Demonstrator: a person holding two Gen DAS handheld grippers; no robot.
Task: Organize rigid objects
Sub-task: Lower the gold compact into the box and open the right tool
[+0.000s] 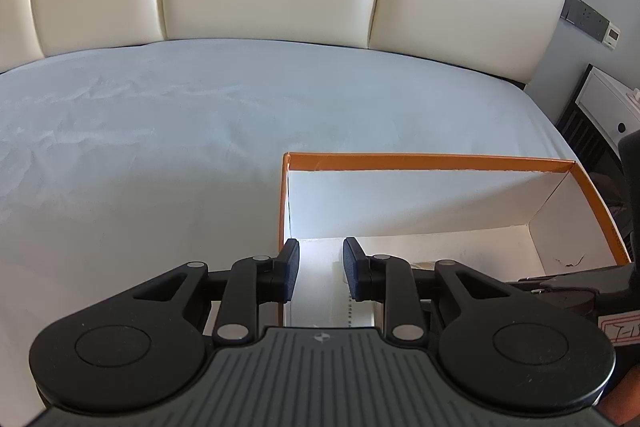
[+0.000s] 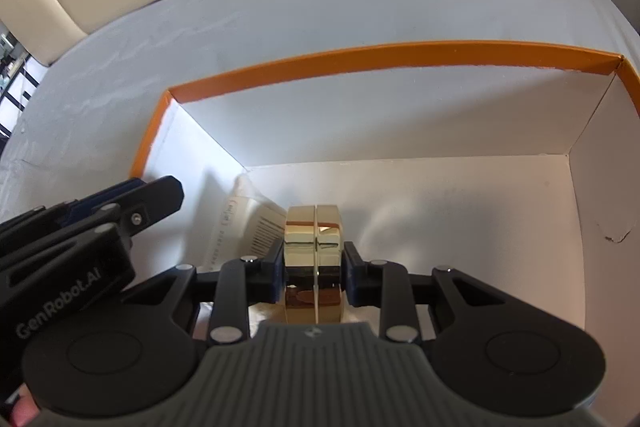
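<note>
Over the box's near-left corner, at 6 o'clock in the left wrist view, my left gripper [image 1: 321, 269] has its fingers drawn in as far as they go, a narrow gap between the pads and nothing pinched. The orange-rimmed box [image 1: 424, 161] sits on the bed [image 1: 160, 115], running off toward 3 o'clock; a white packet [image 1: 352, 307] already lies on its floor just under the pads.

In the right wrist view, my right gripper [image 2: 314, 273] pinches a shiny gold block [image 2: 314, 239] squarely between both pads, hanging inside the box above its floor at 6 o'clock, beside the packet at 9 o'clock. I judge one item stowed and the block still to set down and release; the bed shows nothing else waiting.
</note>
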